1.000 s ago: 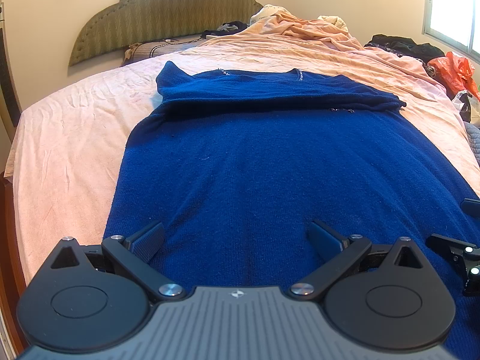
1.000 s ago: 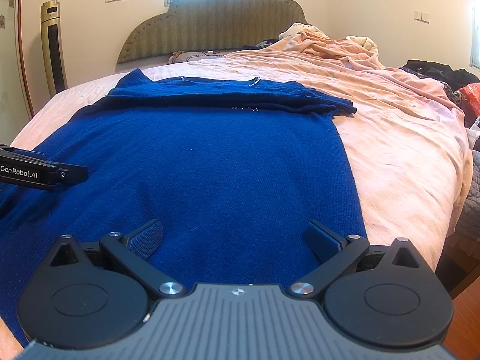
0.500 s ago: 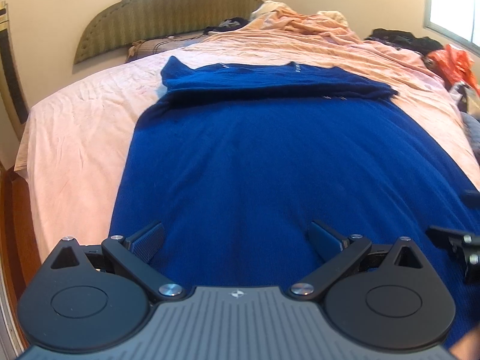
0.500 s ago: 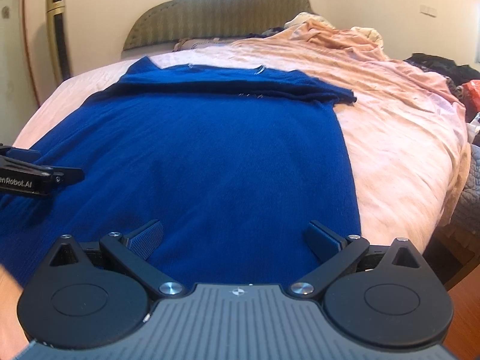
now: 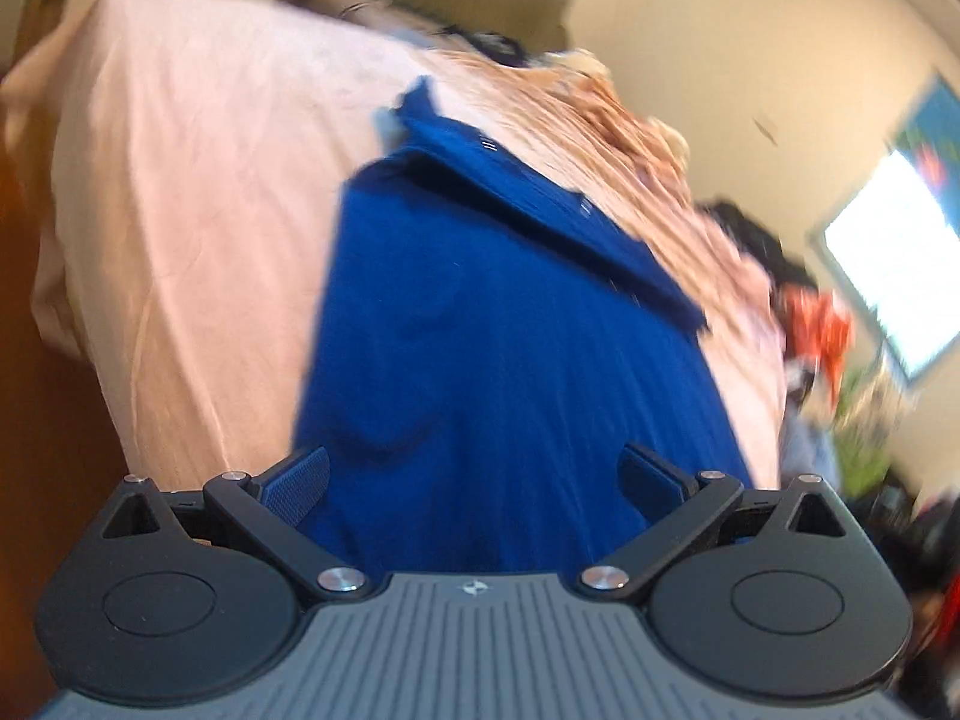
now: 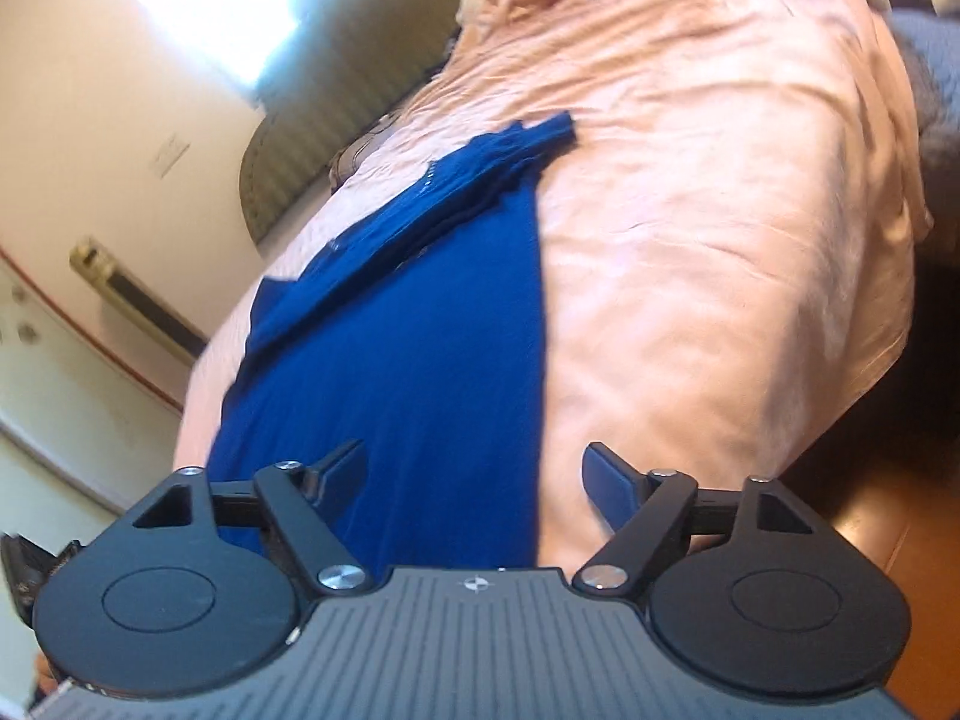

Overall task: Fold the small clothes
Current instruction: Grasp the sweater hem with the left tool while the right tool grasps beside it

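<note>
A dark blue knitted sweater [image 5: 498, 348] lies flat on the bed's pale pink sheet [image 5: 180, 192], its long axis running from the foot edge, where the person stands, up toward the olive padded headboard [image 6: 336, 120]. At the far end a band of the same blue cloth, which I take to be the sleeves or shoulders, is already turned across the body.

Both tools hang over the near hem, tilted and a little blurred. The left gripper [image 5: 474, 474] has its fingers spread wide, with only blue knit showing between them and nothing pinched; it sits over the hem somewhat toward the garment's left side, with the left edge of the sweater just outside its left finger. The right gripper [image 6: 474, 474] is also spread apart and empty. The sweater's right edge [image 6: 540, 360] runs straight up between its two fingers, so the left finger is over blue cloth and the right finger over bare sheet.

That is what the next move turns on, I think: the hem lies directly ahead of and below both tools, each nearer its own corner, the right one the closer to its side edge. Pinching the two near corners and carrying them along the long axis toward the headboard would halve the sweater. The knit looks soft and may sag in the middle.
</note>
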